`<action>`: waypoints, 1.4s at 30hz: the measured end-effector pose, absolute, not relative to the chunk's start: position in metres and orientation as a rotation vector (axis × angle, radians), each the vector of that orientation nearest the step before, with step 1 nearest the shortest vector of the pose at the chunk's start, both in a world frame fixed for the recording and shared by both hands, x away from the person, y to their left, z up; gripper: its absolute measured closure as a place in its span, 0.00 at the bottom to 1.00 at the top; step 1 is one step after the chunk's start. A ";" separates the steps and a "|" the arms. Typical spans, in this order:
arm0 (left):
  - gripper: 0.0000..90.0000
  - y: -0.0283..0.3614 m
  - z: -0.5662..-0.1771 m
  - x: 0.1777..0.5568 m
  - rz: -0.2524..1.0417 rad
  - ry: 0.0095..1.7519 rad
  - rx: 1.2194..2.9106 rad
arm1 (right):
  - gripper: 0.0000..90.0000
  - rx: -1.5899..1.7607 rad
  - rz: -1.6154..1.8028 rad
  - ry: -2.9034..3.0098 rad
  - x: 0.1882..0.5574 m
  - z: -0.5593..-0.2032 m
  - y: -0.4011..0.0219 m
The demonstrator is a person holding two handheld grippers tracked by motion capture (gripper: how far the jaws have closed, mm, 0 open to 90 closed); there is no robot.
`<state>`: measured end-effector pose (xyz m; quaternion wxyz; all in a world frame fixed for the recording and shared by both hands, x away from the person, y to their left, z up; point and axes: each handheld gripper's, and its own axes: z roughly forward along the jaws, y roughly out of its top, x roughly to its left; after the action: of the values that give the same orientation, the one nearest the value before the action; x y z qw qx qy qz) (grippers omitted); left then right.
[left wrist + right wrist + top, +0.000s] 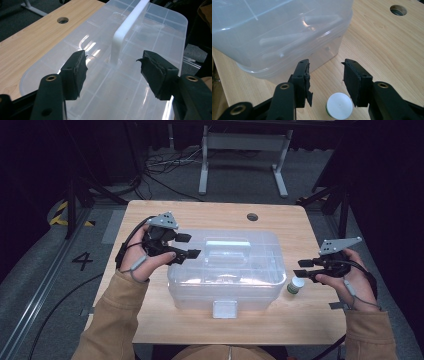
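A clear plastic storage box (225, 270) with its lid on stands in the middle of the wooden table (150, 215). Its white carry handle (127, 27) stands up on the lid. My left gripper (191, 245) hovers open over the box's left end, and in the left gripper view my left gripper (113, 58) has its jaws on either side of the handle's near end without touching it. A small bottle with a white cap (296, 284) stands just right of the box. My right gripper (300, 268) is open right above the bottle (339, 105), pads apart from it.
A white latch (224, 309) hangs on the box's front wall. Pale long items show blurred through the box wall (274, 32). A round cable hole (252, 216) sits near the table's far edge. Cables and a white frame lie on the floor beyond.
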<state>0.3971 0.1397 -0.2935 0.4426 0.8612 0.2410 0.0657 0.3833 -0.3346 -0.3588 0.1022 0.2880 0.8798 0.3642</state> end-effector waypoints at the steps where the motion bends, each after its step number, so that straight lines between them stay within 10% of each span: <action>1: 0.40 0.138 -0.294 0.398 0.163 0.597 2.138 | 0.63 0.852 1.074 2.598 0.383 -0.359 -0.334; 26: 0.40 0.097 -0.317 0.410 0.110 0.568 2.225 | 0.63 0.840 1.071 2.616 0.383 -0.361 -0.331; 42: 0.84 0.095 -0.316 0.412 0.154 0.582 2.248 | 0.64 0.826 1.070 2.631 0.382 -0.360 -0.329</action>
<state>0.4124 0.0945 -0.3155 0.3959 0.8870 0.2298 0.0608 0.3815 -0.3286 -0.3601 0.0915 0.2781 0.8857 0.3603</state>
